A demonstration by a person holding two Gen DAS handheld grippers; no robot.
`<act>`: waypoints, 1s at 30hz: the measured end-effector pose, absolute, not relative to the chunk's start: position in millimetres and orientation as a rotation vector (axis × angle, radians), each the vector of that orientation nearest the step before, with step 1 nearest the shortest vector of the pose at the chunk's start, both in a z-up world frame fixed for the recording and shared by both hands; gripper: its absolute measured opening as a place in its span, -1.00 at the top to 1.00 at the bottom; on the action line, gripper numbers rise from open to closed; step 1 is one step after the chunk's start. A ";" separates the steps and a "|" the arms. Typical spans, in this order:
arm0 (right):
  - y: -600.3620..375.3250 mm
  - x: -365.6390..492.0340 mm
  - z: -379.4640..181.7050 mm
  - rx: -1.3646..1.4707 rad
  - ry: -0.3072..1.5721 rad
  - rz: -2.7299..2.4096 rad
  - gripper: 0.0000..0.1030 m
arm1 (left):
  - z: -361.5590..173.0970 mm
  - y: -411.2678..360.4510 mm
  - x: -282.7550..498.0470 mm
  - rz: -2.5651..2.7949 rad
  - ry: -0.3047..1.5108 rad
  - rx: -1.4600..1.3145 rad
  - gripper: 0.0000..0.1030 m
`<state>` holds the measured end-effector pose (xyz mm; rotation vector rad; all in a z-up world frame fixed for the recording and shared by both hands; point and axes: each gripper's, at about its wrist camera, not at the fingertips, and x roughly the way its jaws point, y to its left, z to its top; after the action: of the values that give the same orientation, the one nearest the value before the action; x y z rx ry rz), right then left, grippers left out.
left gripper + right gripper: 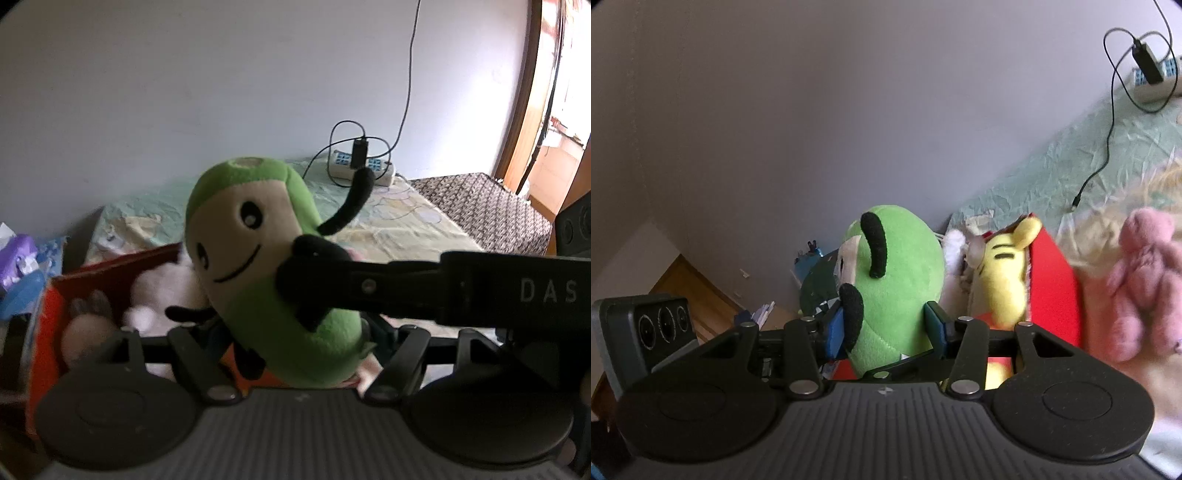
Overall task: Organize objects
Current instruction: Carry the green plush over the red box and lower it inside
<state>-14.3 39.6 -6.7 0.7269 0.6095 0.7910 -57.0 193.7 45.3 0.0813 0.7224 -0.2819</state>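
Green plush (pixel 897 280) clamped between right tool (pixel 886 328) pads; left tool (pixel 295 332) also grips it.

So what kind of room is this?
Probably a bedroom: there's a bed with a patterned sheet, soft toys like the green one, and a power strip by the wall.

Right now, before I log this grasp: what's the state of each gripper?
Left gripper: cannot tell; green plush hides its pads.
Right gripper: shut on green plush.
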 end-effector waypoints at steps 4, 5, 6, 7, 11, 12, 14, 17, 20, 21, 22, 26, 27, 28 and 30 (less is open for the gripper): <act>57.9 -11.3 -15.5 0.741 0.631 0.742 0.04 | 40.1 215.9 -45.2 -0.303 0.761 0.096 -0.41; 61.6 -10.2 -17.8 0.745 0.638 0.727 0.04 | 37.8 220.6 -41.6 -0.310 0.773 0.096 -0.41; 64.1 -11.0 -18.1 0.747 0.644 0.715 0.04 | 35.4 224.9 -37.9 -0.318 0.784 0.098 -0.41; 67.1 -10.2 -19.4 0.747 0.651 0.700 0.04 | 33.7 228.1 -35.3 -0.325 0.792 0.100 -0.41; 75.4 -6.7 -23.1 0.729 0.681 0.637 0.04 | 22.9 238.8 -26.5 -0.346 0.810 0.116 -0.42; 79.0 -4.1 -25.9 0.722 0.694 0.624 0.04 | 20.0 241.1 -24.1 -0.350 0.814 0.116 -0.43; 81.1 -3.8 -26.0 0.706 0.707 0.614 0.05 | 13.3 246.3 -20.8 -0.349 0.826 0.117 -0.44; 87.9 -4.0 -24.1 0.659 0.711 0.599 0.05 | 5.9 252.7 -17.9 -0.342 0.835 0.127 -0.45; 86.9 -1.2 -22.7 0.652 0.700 0.577 0.05 | 3.4 259.7 -17.9 -0.344 0.837 0.128 -0.49; 85.2 0.5 -22.1 0.656 0.690 0.568 0.05 | 3.0 262.4 -18.7 -0.349 0.836 0.125 -0.53; 82.1 1.0 -19.7 0.662 0.670 0.555 0.05 | 2.8 265.1 -19.1 -0.354 0.834 0.121 -0.53; 77.8 9.1 -13.1 0.671 0.609 0.520 0.06 | 5.8 273.6 -22.6 -0.366 0.825 0.114 -0.57; 79.8 12.6 -11.7 0.664 0.600 0.516 0.06 | 6.9 274.5 -22.7 -0.369 0.822 0.115 -0.57; 82.4 16.0 -10.7 0.656 0.598 0.516 0.06 | 7.9 275.2 -22.5 -0.375 0.818 0.116 -0.57; 90.5 24.6 -11.0 0.639 0.603 0.518 0.07 | 9.7 275.1 -22.8 -0.396 0.807 0.109 -0.57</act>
<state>24.6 90.5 -11.0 0.6394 0.6029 0.5178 -22.8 275.1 9.7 0.1090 0.8072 -0.3960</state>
